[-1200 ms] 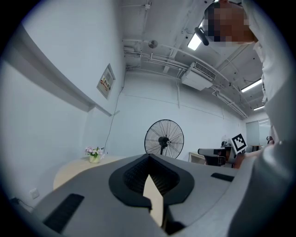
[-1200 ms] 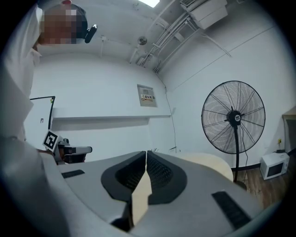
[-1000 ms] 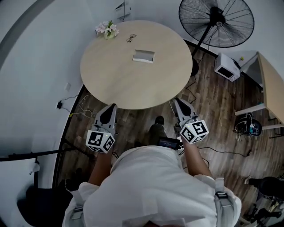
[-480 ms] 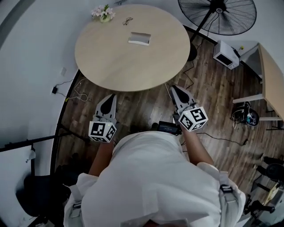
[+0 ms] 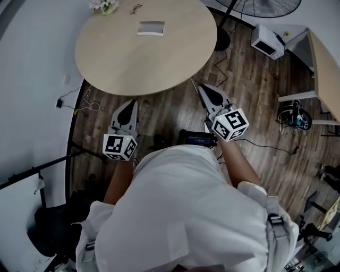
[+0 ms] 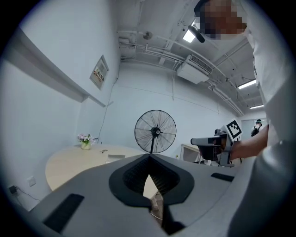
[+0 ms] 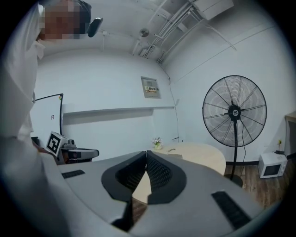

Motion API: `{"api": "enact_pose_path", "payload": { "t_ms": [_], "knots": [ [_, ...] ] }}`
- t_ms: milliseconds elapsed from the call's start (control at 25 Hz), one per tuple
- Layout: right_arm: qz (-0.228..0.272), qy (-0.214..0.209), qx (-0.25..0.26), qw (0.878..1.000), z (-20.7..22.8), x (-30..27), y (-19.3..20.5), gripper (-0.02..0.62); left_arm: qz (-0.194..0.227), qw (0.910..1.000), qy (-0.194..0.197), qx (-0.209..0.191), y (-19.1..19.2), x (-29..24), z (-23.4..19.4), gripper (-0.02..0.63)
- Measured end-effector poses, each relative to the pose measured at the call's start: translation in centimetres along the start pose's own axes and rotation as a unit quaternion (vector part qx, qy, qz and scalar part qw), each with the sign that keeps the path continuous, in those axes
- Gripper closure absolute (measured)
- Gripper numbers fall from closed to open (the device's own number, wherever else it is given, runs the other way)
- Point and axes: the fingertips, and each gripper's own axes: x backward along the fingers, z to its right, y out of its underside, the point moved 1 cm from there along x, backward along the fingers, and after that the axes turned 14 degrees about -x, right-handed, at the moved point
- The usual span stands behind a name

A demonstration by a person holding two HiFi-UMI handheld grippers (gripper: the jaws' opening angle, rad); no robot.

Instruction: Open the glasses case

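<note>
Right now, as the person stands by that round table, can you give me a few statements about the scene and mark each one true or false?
1. The glasses case lies on the round table. True.
2. One gripper holds the case. False: the left gripper and the right gripper both have their jaws shut on nothing, well away from the case.
3. A small pot of flowers stands near the table's far edge. True.
4. A fan sits on the table. False: the fan stands on the floor beside it.

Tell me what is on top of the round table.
On the table: a glasses case, a pair of glasses and a vase of flowers. The case's inside is hidden.
</note>
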Motion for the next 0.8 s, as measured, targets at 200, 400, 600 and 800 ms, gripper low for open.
{"api": "enact_pose_path", "payload": {
  "t_ms": [200, 400, 600, 800],
  "knots": [
    [-0.012, -0.036, 0.007, 0.999, -1.1, 0.2, 0.4, 0.571, -0.007, 1.0, 0.002, 0.0, 0.2, 0.1, 1.2, 0.595],
    [-0.013, -0.037, -0.005, 0.999, -0.7, 0.7, 0.6, 0.571, -0.013, 0.9999, 0.003, 0.008, 0.2, 0.2, 2.0, 0.595],
    [-0.007, -0.036, -0.006, 0.999, -0.4, 0.8, 0.5, 0.571, -0.011, 0.9999, -0.002, 0.009, 0.2, 0.4, 2.0, 0.595],
    [0.002, -0.031, -0.011, 0.999, 0.4, 1.3, -0.1, 0.571, -0.008, 0.9999, -0.002, 0.011, -0.2, 0.0, 2.4, 0.595]
  ]
}}
